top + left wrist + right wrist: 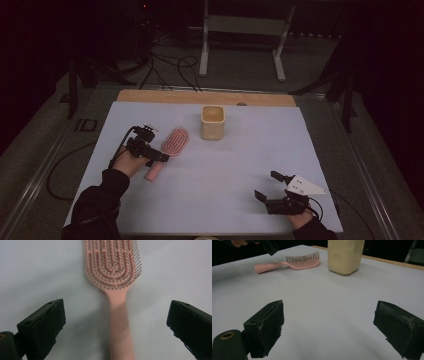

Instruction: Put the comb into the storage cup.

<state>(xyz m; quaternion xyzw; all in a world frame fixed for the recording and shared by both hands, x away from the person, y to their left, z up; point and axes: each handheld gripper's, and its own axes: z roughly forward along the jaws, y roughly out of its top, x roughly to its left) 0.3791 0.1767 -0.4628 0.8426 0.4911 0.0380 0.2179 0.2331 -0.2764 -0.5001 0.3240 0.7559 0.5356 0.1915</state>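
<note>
Two grippers on the table, both with jaws spread and nothing between the pads. Left gripper [159, 158] hangs over the handle of the pink paddle hairbrush [171, 145], left of centre on the white sheet [240, 150], nearer its left edge than its right. Left gripper view: handle runs straight up the gap, lined up with the jaws' axis, neither pad touching it. Brush lies flat on the sheet, bristles up, head pointing toward the far edge and the cream square cup [213, 121]. So the brush is released, not grasped.

Cup stands upright near the middle of the far edge, just beside the brush head but apart from it. Mouth is open and up, and the head points that way; my read is it is the likely holder for the brush.

Right gripper [268, 186] rests near the front right corner, well apart from both things, jaws aimed across the sheet at them. Looks parked to keep out of the left hand's way.

Can't tell from these frames if the left gripper is about to grip the handle or has let it go.
</note>
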